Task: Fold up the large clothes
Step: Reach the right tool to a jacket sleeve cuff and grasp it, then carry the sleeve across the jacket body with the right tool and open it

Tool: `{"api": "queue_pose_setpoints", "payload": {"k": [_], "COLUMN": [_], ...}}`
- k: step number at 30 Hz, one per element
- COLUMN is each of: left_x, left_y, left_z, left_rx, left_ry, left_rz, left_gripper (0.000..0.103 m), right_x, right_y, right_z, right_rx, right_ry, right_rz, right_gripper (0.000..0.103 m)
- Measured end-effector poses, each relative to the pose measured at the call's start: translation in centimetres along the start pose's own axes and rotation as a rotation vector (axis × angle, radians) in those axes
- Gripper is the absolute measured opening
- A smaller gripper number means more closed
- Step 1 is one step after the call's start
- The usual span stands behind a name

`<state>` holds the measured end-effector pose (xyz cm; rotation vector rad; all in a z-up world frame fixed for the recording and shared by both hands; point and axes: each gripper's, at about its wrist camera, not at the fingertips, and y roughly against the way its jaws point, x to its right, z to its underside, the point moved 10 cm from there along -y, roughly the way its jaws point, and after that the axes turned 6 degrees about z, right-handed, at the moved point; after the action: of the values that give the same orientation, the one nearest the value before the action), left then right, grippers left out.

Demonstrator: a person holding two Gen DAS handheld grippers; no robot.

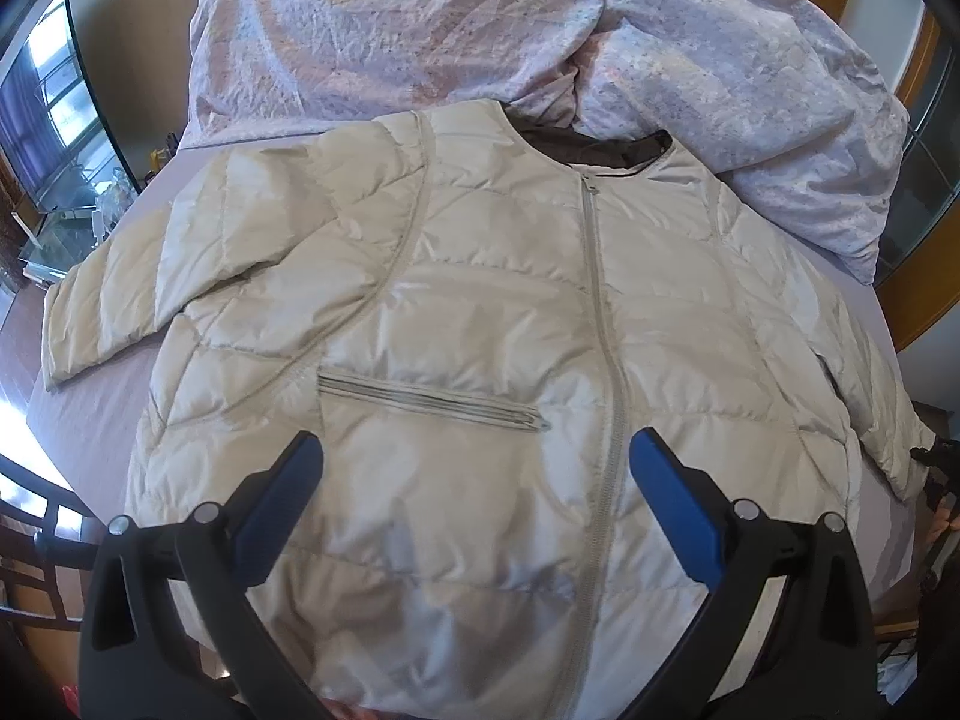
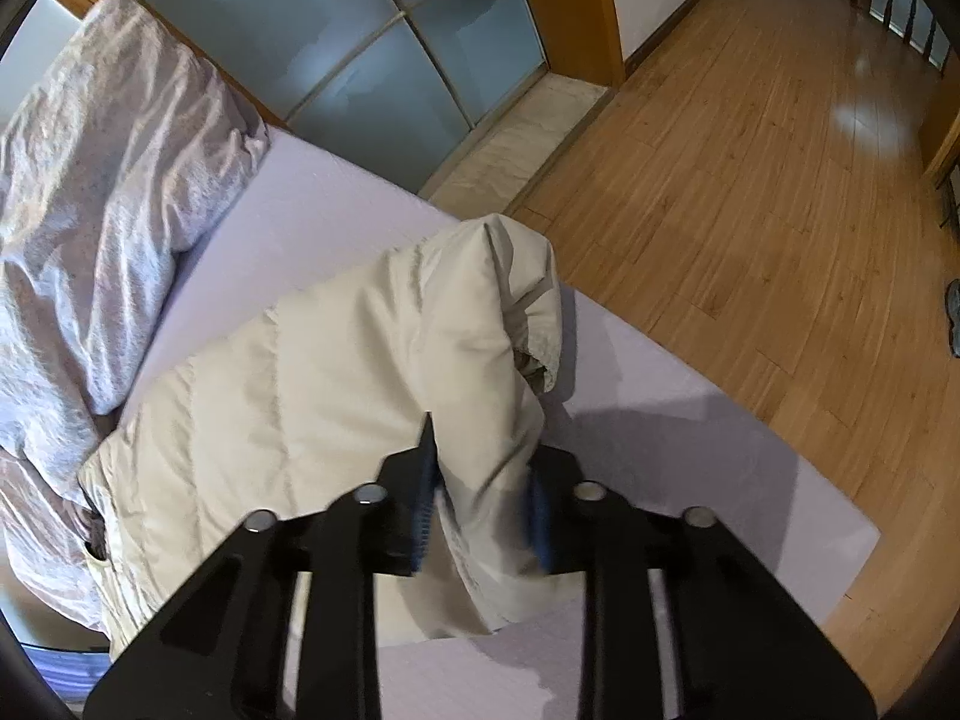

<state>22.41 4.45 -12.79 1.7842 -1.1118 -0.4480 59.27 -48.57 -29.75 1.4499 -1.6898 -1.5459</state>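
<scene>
A cream quilted jacket (image 1: 480,312) lies face up on the bed, zipper shut, collar toward the far side. Its left sleeve (image 1: 138,276) stretches out to the left. My left gripper (image 1: 474,456) is open and hovers over the jacket's lower front, near the pocket zipper (image 1: 432,405). My right gripper (image 2: 480,492) is shut on the jacket's right sleeve (image 2: 384,360), near its cuff (image 2: 540,360), and lifts it off the sheet. The right gripper shows faintly at the right edge of the left wrist view (image 1: 933,462).
A crumpled pink and lilac duvet (image 1: 480,30) fills the far side of the bed and also shows in the right wrist view (image 2: 90,210). The lilac sheet (image 2: 690,450) ends at the bed's edge, with wooden floor (image 2: 750,180) beyond. Glass doors (image 2: 390,60) stand behind.
</scene>
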Motion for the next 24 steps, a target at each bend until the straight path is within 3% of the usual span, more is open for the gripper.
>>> {"api": "queue_pose_setpoints", "payload": {"k": [7,11,17,20,24], "left_x": [-4.1,-7.2,-12.0,-13.3,-15.0], "left_y": [0.3,0.5,0.3,0.4,0.4], "left_z": [-2.0,-3.1,-4.4,-4.9,-5.3], "left_rx": [0.029,0.042,0.050,0.056,0.062], "left_ry": [-0.013,-0.004,0.026,0.034,0.042], "left_rz": [-0.007,-0.019,-0.021,-0.019,-0.018], "left_gripper": [0.101,0.101,0.101,0.101,0.101], "right_x": [-3.5,-9.1,-19.5,-25.4,-30.7], "right_y": [3.8,6.7,8.8,8.6,7.2], "right_z": [-0.8,0.1,4.6,8.2,12.8], "right_rx": [0.099,0.131,0.118,0.070,0.008], "right_ry": [-0.005,0.061,0.202,0.277,0.355], "right_rz": [-0.018,-0.076,-0.175,-0.230,-0.237], "right_gripper": [0.015,0.015,0.015,0.015,0.015]}}
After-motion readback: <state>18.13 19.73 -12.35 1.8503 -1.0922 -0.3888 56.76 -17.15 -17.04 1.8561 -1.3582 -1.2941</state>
